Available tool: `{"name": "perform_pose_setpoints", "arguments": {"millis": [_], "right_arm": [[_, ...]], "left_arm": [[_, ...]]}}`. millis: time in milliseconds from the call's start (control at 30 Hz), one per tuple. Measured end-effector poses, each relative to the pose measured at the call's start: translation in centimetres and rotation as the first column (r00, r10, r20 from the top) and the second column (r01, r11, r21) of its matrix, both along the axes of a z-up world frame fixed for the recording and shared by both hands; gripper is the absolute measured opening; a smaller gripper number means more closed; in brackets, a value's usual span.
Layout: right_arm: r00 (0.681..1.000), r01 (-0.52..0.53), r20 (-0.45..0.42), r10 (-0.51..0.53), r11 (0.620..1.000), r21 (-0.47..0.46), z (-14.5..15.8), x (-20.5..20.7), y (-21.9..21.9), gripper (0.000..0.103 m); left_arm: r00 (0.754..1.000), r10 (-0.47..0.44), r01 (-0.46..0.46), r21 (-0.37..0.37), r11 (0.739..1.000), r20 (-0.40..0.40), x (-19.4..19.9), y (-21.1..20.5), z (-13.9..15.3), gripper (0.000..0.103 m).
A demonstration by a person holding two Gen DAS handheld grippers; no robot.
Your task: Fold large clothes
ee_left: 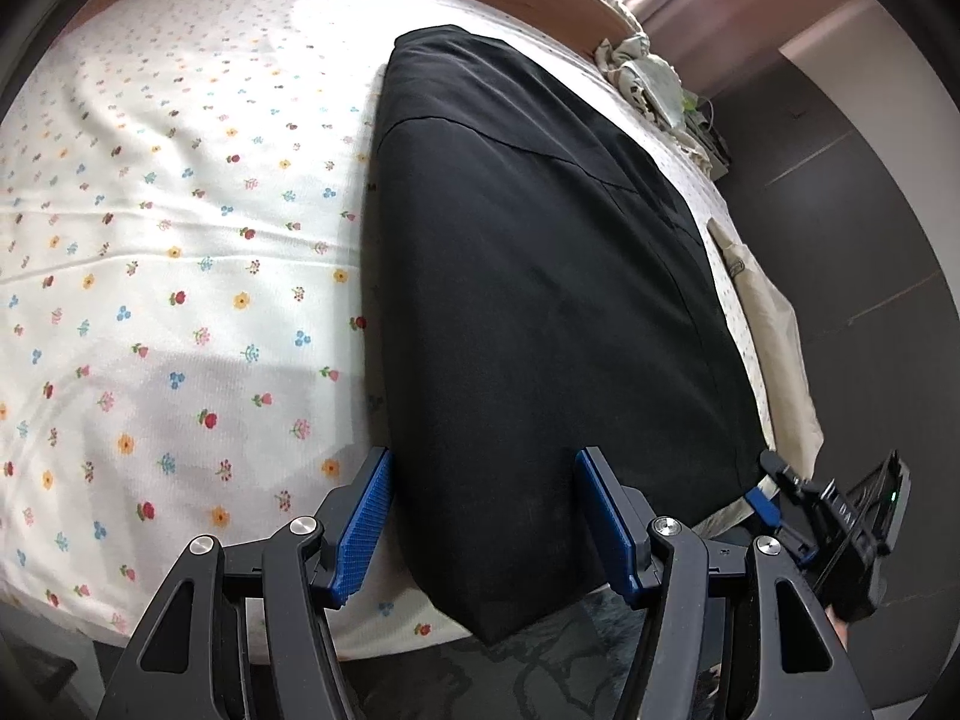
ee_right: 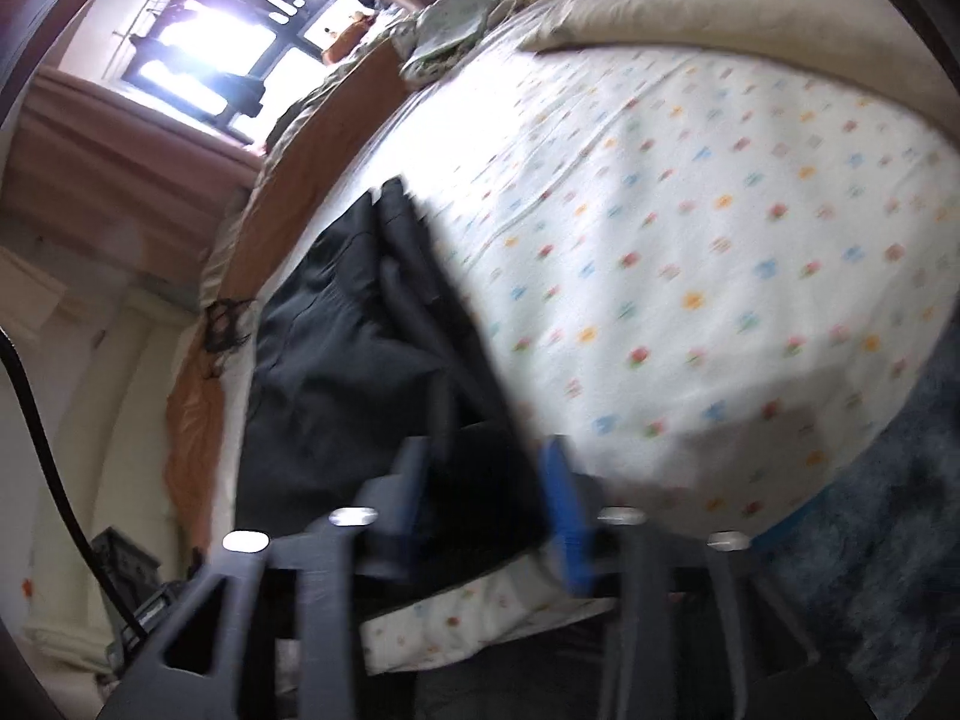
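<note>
From the left wrist camera I saw the black garment [ee_left: 528,276] lying flat on the bed [ee_left: 180,240], on a white sheet with small flowers. It was folded into a long shape, and its near end hung a little over the edge of the bed. My left claw [ee_left: 480,516] was spread wide, with one blue pad [ee_left: 363,525] at the left border of the cloth and the other over the cloth itself; it was not pinching anything. At the right edge of this view the right claw [ee_left: 774,489] was at the near right corner of the garment, but here I could not tell if it held the cloth.

The right wrist picture was blurred. There the right claw [ee_right: 486,516] was spread too, with dark cloth [ee_right: 360,348] between its pads, and I could not tell if they touched it. A window [ee_right: 240,42] was bright behind the bed.
</note>
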State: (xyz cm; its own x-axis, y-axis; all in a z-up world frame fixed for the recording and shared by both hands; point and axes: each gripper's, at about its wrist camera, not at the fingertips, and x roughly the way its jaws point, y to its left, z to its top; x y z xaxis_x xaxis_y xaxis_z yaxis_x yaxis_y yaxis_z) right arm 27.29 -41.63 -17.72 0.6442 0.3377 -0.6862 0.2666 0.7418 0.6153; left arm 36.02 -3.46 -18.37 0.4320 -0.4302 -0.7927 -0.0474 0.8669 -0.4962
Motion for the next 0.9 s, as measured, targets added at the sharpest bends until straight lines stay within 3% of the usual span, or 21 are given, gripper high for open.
{"name": "perform_pose_setpoints", "arguments": {"millis": [233,267,367,400,700,900], "right_arm": [[0.997,-0.074,-0.03,0.075,0.997,0.033,-1.7,1.5,1.3,0.053],[0.997,-0.077,-0.026,0.078,0.996,0.039,-1.9,1.5,1.5,0.04],[0.997,-0.082,-0.003,0.082,0.996,0.034,-2.0,1.1,1.9,0.017],[0.996,-0.084,0.006,0.084,0.996,0.038,-1.9,0.8,1.9,0.014],[0.999,-0.036,0.012,0.035,0.996,0.084,-2.2,-2.2,1.9,0.01],[0.998,-0.055,-0.004,0.055,0.997,0.063,-1.4,-2.6,2.0,0.013]], "left_arm": [[0.999,-0.022,0.02,0.035,0.999,0.039,-0.8,-0.5,0.2,0.059],[0.999,-0.023,0.022,0.036,0.999,0.045,-1.0,-0.5,0.2,0.057],[0.997,-0.035,0.032,0.053,0.998,0.066,-1.3,-0.6,0.4,0.053],[0.997,-0.039,0.035,0.059,0.998,0.068,-1.4,-0.7,0.4,0.052],[0.992,-0.076,0.073,0.041,0.997,0.096,-2.1,-0.4,1.3,0.048],[0.996,-0.059,0.057,0.038,0.998,0.063,-1.4,0.4,0.6,0.048]]}}
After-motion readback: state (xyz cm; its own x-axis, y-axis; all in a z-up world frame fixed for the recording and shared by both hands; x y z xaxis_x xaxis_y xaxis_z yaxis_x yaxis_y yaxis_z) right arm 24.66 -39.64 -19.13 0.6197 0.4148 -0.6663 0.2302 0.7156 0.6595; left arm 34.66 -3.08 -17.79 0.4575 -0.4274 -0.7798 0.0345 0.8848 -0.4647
